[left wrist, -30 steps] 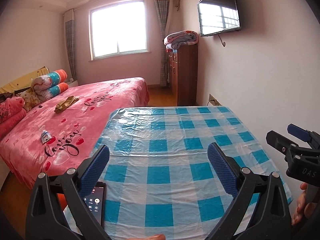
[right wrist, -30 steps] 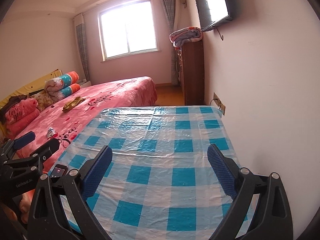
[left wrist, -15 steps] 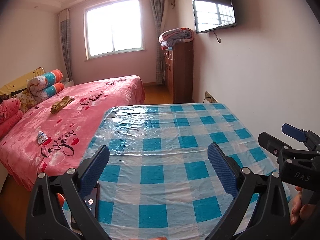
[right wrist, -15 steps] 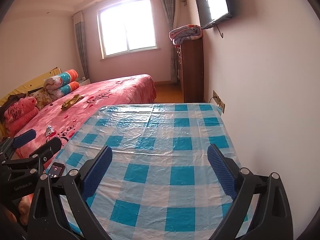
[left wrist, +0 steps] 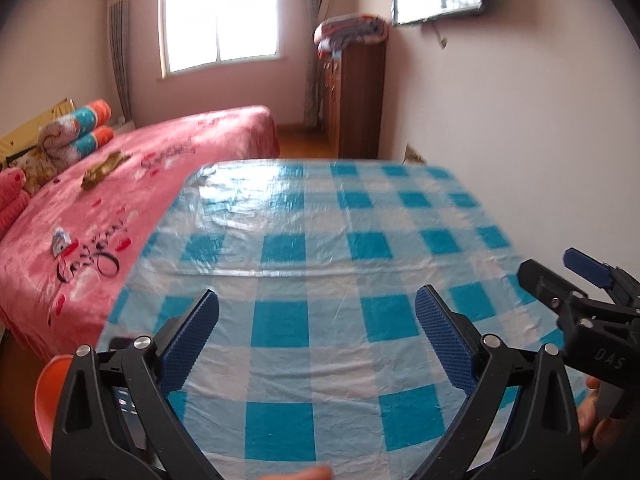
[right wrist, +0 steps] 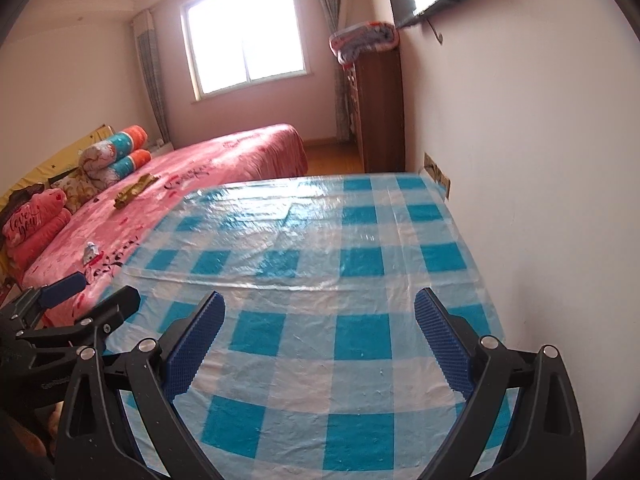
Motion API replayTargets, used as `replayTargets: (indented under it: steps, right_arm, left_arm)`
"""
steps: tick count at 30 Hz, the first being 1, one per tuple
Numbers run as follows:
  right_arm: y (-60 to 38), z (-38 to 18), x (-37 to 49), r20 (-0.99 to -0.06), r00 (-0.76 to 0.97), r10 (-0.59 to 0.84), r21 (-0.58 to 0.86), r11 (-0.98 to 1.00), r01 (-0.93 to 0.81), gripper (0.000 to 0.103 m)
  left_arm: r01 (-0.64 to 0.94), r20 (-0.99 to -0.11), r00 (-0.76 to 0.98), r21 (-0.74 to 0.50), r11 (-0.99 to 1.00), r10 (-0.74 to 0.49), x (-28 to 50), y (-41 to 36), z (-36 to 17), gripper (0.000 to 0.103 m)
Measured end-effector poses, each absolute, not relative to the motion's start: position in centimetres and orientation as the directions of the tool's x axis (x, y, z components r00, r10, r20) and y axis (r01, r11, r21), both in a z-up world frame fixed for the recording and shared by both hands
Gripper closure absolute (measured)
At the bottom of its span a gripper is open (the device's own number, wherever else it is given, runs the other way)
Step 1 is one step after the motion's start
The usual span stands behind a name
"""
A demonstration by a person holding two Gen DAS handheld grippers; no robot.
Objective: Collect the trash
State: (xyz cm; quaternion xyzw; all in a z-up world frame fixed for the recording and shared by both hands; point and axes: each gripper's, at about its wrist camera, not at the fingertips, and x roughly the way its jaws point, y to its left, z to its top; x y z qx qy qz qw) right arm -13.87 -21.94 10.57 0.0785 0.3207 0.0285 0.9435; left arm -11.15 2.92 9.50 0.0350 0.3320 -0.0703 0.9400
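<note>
Two bits of trash lie on the pink bed (left wrist: 168, 152): a crumpled olive-gold wrapper (left wrist: 105, 169) far back, also in the right wrist view (right wrist: 134, 191), and a small white-blue wrapper (left wrist: 61, 240) nearer, also in the right wrist view (right wrist: 91, 253). My left gripper (left wrist: 316, 320) is open and empty above the blue-checked table (left wrist: 320, 240). My right gripper (right wrist: 319, 320) is open and empty over the same table, to the right of the left one (right wrist: 72, 308). Both are well short of the bed.
A phone (left wrist: 128, 404) lies at the table's near left edge beside an orange stool (left wrist: 50, 392). A white wall (right wrist: 540, 200) borders the table's right side. A wooden cabinet (left wrist: 356, 100) with folded blankets stands behind; pillows (left wrist: 76, 128) lie at the bed head.
Both grippers have risen and tilted a little; the table sits lower in both views and the room has shifted. The left wrist view is blurred by motion. Jaws stay open.
</note>
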Motion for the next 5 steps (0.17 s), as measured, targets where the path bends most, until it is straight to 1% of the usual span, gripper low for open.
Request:
replayTargets:
  steps: [5]
  right_arm:
    - [-22.6,7.0,-11.3,-0.684,0.724,0.086,0.170,0.985,0.043,0.008]
  left_arm:
    - [0.123,-0.702,0.709,0.025,0.992,-0.071,-8.4,2.4,6.2,0.004]
